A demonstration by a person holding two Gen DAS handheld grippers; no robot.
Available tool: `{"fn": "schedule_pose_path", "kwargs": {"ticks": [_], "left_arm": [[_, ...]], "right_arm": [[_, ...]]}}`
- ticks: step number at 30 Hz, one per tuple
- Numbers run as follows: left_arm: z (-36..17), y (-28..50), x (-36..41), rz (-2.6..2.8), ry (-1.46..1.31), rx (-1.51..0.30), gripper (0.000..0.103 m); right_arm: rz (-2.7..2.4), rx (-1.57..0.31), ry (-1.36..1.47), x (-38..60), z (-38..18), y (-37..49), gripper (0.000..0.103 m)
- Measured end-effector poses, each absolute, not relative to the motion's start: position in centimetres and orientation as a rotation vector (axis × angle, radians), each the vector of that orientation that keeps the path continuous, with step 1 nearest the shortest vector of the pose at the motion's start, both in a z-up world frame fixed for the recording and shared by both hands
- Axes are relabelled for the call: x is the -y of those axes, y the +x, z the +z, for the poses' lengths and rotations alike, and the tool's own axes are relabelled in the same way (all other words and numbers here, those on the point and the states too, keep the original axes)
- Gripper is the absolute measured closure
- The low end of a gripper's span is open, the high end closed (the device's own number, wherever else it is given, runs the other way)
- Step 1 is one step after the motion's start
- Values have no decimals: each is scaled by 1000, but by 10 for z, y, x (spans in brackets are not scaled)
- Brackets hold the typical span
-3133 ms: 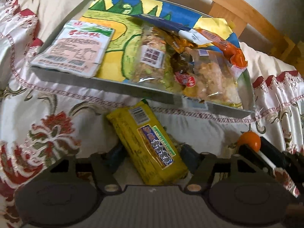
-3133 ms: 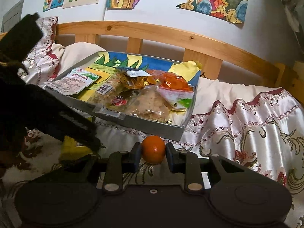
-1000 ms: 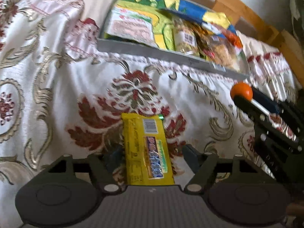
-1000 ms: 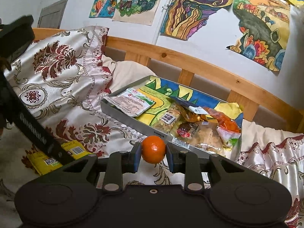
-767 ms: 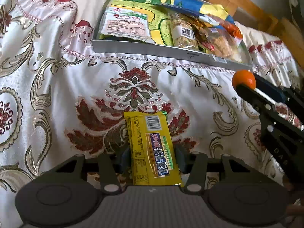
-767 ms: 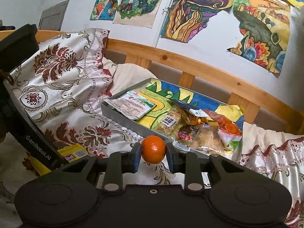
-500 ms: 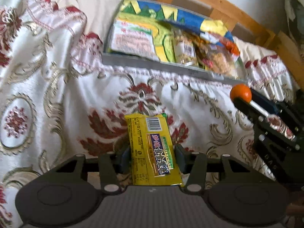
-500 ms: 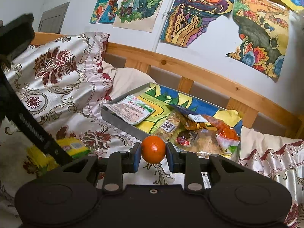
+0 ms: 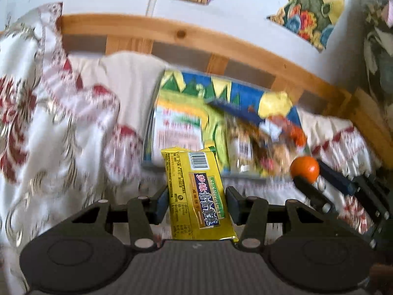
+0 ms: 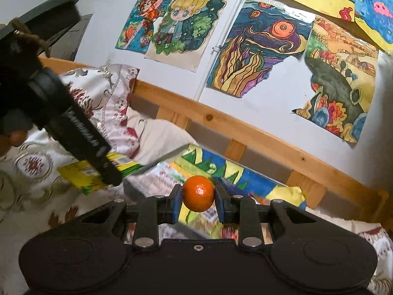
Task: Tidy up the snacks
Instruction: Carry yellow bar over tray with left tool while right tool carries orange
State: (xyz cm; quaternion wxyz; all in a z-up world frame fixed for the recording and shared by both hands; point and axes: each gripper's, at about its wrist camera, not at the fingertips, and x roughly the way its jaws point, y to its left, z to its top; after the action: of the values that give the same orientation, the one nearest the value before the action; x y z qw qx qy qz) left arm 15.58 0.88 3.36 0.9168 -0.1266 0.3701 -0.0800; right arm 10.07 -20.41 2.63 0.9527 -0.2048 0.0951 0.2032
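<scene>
Up front in the left wrist view, the left gripper [image 9: 195, 202] pinches a yellow biscuit packet [image 9: 196, 194], barcode end forward, lifted clear of the floral bedspread [image 9: 61, 132] before the tray [image 9: 157, 166] edge. Then the right wrist view: the right gripper [image 10: 198, 202] squeezes a small orange [image 10: 198, 193] above the tray's near wall, wooden headboard [image 10: 245, 127] beyond.

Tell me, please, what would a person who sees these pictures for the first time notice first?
Probably the bright orange fruit, pinched between the pads of the right gripper in front of the grey tray on the bed. Next, the yellow snack packet held lengthwise in the left gripper, also in front of the tray. Behind them, colourful drawings cover the wall above the wooden bed rail.
</scene>
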Motion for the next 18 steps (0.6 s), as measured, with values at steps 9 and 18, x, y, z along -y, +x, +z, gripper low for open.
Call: {"fn": "schedule_pose_path", "kwargs": {"ticks": [9,18], "left_arm": [[38,223,-3,-175,-249,-721,49],[0,274,-6,-152,-285,-738,49]], "right_arm": [[409,-262,-376,182,19,165,73],[422,-369,-382,170,-19,214,73]]}}
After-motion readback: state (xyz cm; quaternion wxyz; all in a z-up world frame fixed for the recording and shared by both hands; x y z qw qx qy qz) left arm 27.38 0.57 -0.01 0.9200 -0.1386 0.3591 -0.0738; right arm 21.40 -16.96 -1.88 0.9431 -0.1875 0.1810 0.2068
